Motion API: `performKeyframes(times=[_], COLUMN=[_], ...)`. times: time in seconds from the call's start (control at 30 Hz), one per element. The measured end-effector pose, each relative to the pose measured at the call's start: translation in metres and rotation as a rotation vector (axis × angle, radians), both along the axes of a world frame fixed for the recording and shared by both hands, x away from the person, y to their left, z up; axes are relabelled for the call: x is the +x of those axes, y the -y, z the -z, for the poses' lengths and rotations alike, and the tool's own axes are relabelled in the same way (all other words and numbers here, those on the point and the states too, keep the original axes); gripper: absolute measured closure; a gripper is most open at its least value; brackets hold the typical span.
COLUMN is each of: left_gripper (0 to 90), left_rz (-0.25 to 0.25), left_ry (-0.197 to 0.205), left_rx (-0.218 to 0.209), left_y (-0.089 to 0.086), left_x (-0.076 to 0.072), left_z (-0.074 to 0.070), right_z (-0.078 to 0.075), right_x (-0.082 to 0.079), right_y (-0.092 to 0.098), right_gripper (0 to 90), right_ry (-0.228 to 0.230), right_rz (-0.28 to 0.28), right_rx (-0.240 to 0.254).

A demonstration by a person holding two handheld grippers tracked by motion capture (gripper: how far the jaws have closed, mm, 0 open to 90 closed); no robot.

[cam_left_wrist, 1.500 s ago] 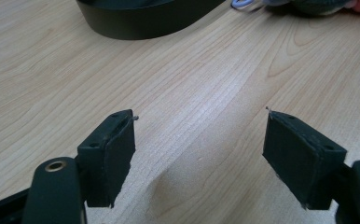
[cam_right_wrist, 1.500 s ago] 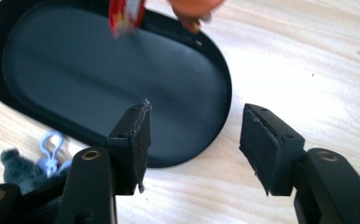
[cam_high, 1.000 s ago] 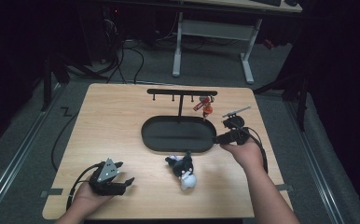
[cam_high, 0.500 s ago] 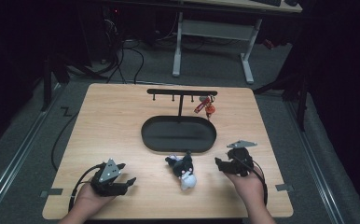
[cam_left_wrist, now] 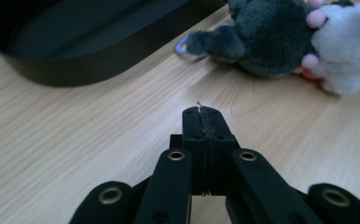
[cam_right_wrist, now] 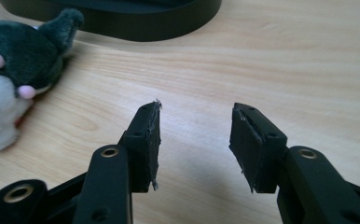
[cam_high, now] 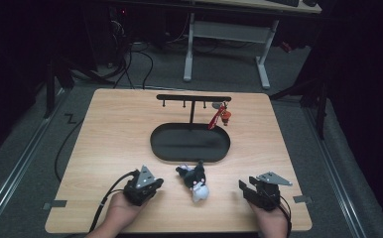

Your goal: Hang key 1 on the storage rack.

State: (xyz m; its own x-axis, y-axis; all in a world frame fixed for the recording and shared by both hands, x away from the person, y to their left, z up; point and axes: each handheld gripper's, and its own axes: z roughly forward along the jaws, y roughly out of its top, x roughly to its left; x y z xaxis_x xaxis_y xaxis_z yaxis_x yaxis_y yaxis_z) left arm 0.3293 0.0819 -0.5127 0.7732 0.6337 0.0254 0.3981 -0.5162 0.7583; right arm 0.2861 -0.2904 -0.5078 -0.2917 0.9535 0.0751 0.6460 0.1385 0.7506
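While the left tool [cam_left_wrist: 201, 112] rests with its jaws pressed together on nothing and the right tool [cam_right_wrist: 194, 135], whose jaws have just been closing, stands part open and empty, the plush toy [cam_high: 194, 181] lies between them, just in front of the black oval tray [cam_high: 189, 144]. It looks light, soft and squashy, best pinched at the body or an ear. The wooden counter [cam_high: 115, 129] is smooth and level; beyond the tray a hook stand [cam_high: 193, 99] holds a red charm [cam_high: 219, 116], in a dark room.

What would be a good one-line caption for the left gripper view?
Left tool, shut and empty, points across the wooden table toward a plush toy beside a black oval tray.
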Motion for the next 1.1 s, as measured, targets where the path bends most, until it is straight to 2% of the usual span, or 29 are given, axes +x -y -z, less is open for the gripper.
performKeyframes(times=[0.17,0.2,0.33,0.43,0.47,0.5,0.53,0.57,0.6,0.7,0.77,0.8,0.9,1.07,1.1], left_gripper=[89.8,89.7,89.8,89.8,89.7,89.7,89.8,89.7,89.7,89.5,88.5,85.2,79.3,75.3,74.2], left_rz=[0.015,0.015,0.046,0.081,0.081,0.104,0.104,0.125,0.125,0.163,0.168,0.167,0.131,0.031,-0.004], left_ry=[-0.008,-0.008,-0.01,-0.015,-0.015,-0.009,-0.009,-0.01,-0.01,-0.009,-0.008,-0.007,0.001,0.031,0.044], left_rx=[0.035,0.035,0.053,0.053,0.053,0.054,0.054,0.052,0.052,0.044,0.041,0.044,0.041,0.028,0.028], left_y=[0.035,0.035,0.054,0.072,0.072,0.083,0.083,0.095,0.095,0.112,0.111,0.108,0.087,0.026,0.002], left_x=[0.012,0.012,0.015,0.012,0.012,0.009,0.009,0.006,0.006,0.001,0.0,0.0,0.002,0.009,0.011], left_z=[0.006,0.006,0.009,0.01,0.01,0.009,0.009,0.008,0.008,0.007,0.008,0.008,0.009,0.002,-0.001], right_z=[0.002,0.002,0.001,0.0,0.0,0.001,0.001,0.001,0.001,0.002,0.002,0.003,0.004,0.005,0.006], right_x=[0.001,0.001,0.001,0.0,0.0,0.0,0.0,0.001,0.001,0.001,0.001,0.001,0.0,0.0,0.001], right_y=[-0.006,-0.006,-0.01,-0.009,-0.009,-0.007,-0.007,-0.004,-0.004,0.003,0.004,0.005,0.006,0.004,0.003], right_gripper=[50.9,50.9,50.7,50.7,50.7,50.6,50.6,50.5,50.5,49.5,49.3,49.0,48.9,49.7,49.6], right_ry=[0.008,0.008,0.012,0.017,0.017,0.013,0.013,0.015,0.015,0.012,0.012,0.016,0.004,0.004,0.002], right_rz=[-0.026,-0.026,-0.04,-0.043,-0.043,-0.039,-0.039,-0.034,-0.034,-0.014,-0.013,-0.013,-0.015,-0.022,-0.026], right_rx=[-0.037,-0.037,-0.051,-0.047,-0.047,-0.041,-0.041,-0.038,-0.038,-0.033,-0.036,-0.039,-0.039,-0.043,-0.049])
